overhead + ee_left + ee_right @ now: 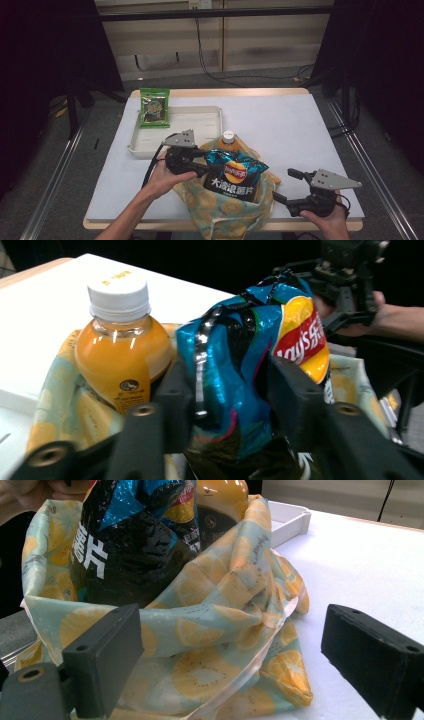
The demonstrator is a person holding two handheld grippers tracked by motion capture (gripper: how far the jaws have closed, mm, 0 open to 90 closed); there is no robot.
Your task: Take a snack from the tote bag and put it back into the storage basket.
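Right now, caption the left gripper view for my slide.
Left gripper clamps a blue Lay's chip bag beside an orange juice bottle in a lemon-print bag.

This looks like a lab or a recording room, not a home; a white table (300, 125) stands alone on a grey floor (60, 165), with black curtains (45, 45) at both sides; metal rails (55, 172) run along the floor beside it; loose cables (210, 65) hang from a socket on the plain beige wall (270, 40) behind.
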